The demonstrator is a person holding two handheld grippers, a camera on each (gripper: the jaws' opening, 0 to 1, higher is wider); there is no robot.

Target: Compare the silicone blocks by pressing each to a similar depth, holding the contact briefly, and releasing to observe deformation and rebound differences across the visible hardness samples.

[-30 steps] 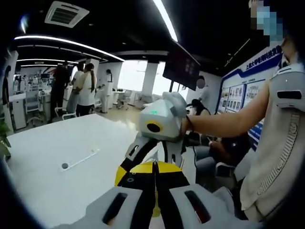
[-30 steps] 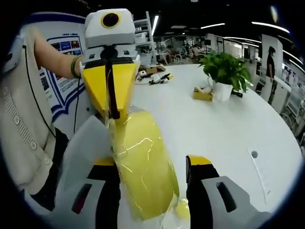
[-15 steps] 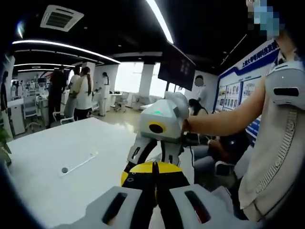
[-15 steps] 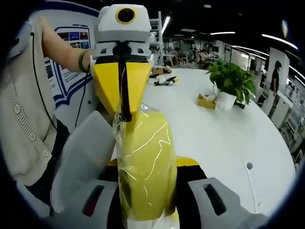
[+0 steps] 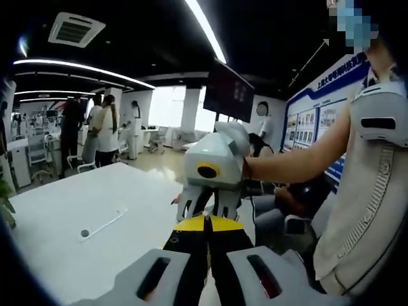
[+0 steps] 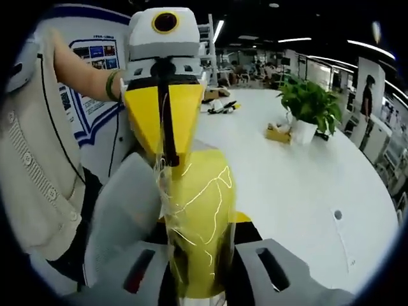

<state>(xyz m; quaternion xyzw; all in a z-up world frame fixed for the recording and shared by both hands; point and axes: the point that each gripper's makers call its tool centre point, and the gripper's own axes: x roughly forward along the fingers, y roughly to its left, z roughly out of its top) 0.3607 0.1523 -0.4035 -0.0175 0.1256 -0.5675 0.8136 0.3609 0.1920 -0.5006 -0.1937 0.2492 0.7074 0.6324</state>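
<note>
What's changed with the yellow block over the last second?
The right gripper has closed its jaws onto the plastic-wrapped yellow block; a second ago they stood wide apart. The left gripper stays clamped on the block's far end. The white table looks unchanged.

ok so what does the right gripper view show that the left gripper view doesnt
Right gripper view: the yellow block, in clear wrap, seen along its length, a potted plant, a yellow box.

Left gripper view: people standing far off, a ceiling vent, a dark wall screen.

Both: the white table, and both grippers, left and right, shut on that block.
</note>
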